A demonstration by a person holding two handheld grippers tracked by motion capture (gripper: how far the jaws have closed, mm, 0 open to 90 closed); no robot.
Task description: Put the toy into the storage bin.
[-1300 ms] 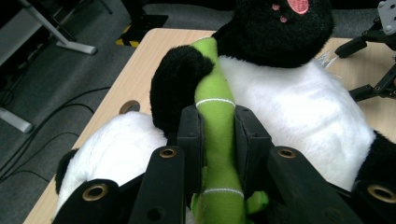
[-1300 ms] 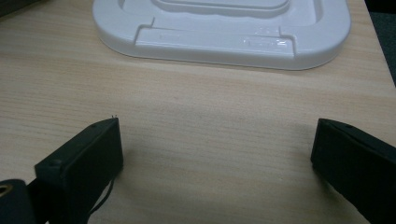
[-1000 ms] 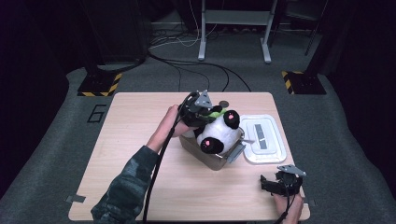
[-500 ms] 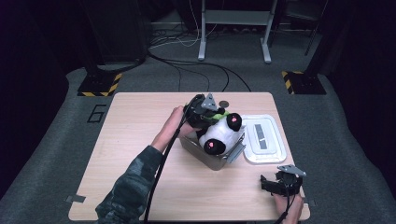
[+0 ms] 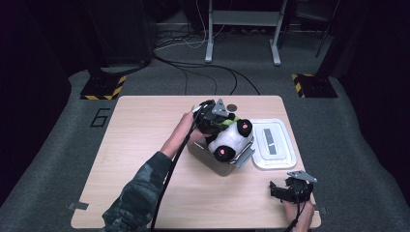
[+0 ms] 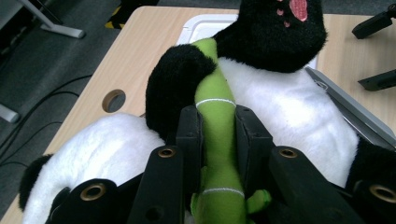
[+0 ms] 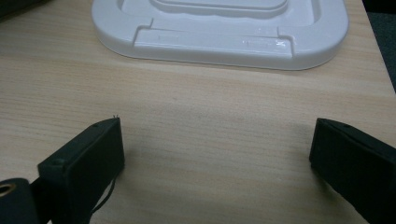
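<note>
Two grippers are seen: the left gripper [image 6: 218, 135] is clenched on the panda's green stalk [image 6: 215, 116] above the metal box [image 5: 217, 164]; beside the box, the right gripper [image 7: 217, 158] is held wide apart.

**Left gripper clamped, right gripper spread and low**

Left forearm in a camouflage sleeve [image 5: 140, 193] comes in from the bottom left of the high view and reaches forward and rightward to mid-table. Left hand [image 5: 183, 128] holds the left gripper [image 5: 216, 116], grey plate on top, cable trailing back along the arm. In the left gripper view its jaws are closed in tight on a green plush stalk [image 6: 218, 126], one jaw pressing each side.

Right hand [image 5: 297, 212] sits at the bottom right edge of the table, little forearm visible. Right gripper [image 5: 285, 188] points leftward, low over the tabletop. Jaws spread wide apart, nothing between them.
</note>
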